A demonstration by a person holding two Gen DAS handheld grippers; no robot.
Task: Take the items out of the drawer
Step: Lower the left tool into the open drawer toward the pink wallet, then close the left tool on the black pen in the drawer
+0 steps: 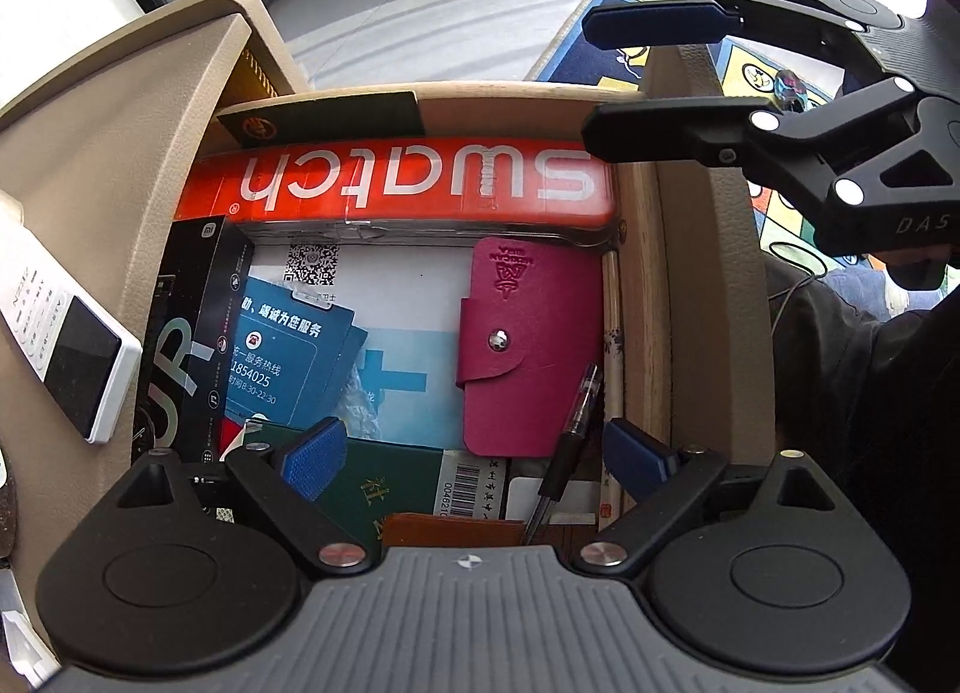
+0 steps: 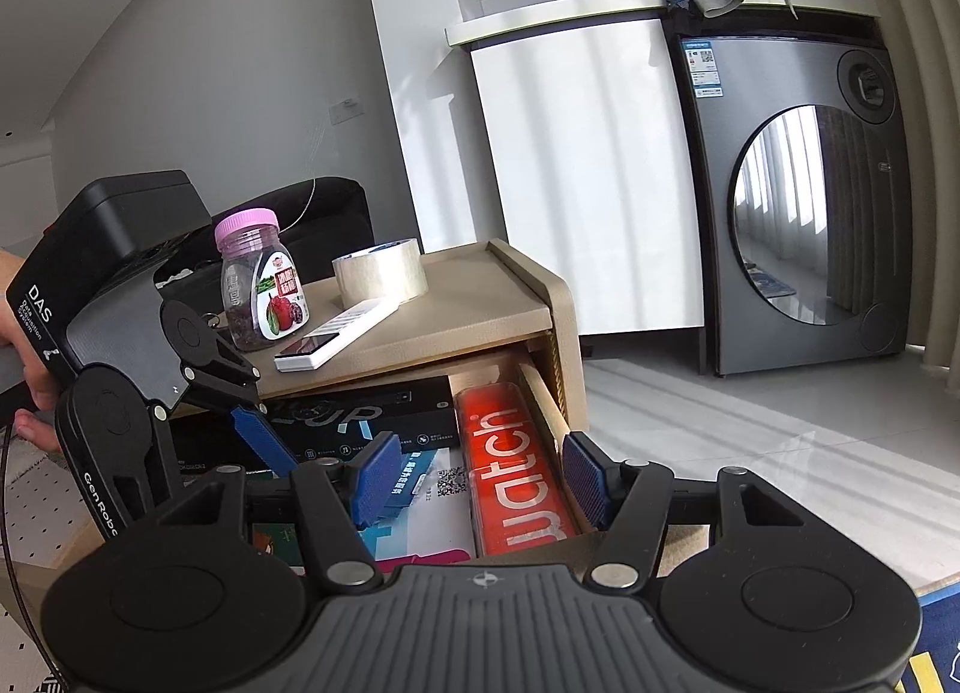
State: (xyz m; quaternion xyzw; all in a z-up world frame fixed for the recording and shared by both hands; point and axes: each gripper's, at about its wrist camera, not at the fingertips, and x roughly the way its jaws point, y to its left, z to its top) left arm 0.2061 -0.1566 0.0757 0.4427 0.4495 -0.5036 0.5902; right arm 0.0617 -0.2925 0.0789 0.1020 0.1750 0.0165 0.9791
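The open drawer [image 1: 639,285] of a beige cabinet holds a red Swatch case [image 1: 408,183], a magenta card wallet [image 1: 528,345], a black pen [image 1: 570,441], a black box [image 1: 192,345], blue leaflets [image 1: 288,351] and a green booklet [image 1: 384,483]. My left gripper [image 1: 480,459] is open and empty just above the drawer's near end. My right gripper [image 2: 480,477] is open and empty over the red case [image 2: 516,465]. It shows in the left wrist view [image 1: 624,81] above the drawer's right front corner.
On the cabinet top [image 2: 468,297] stand a pink-lidded jar [image 2: 261,285], a tape roll [image 2: 381,270] and a white remote [image 2: 336,336]. A washing machine [image 2: 798,201] and white cupboard [image 2: 582,177] stand behind. A patterned rug [image 1: 774,87] lies on the floor.
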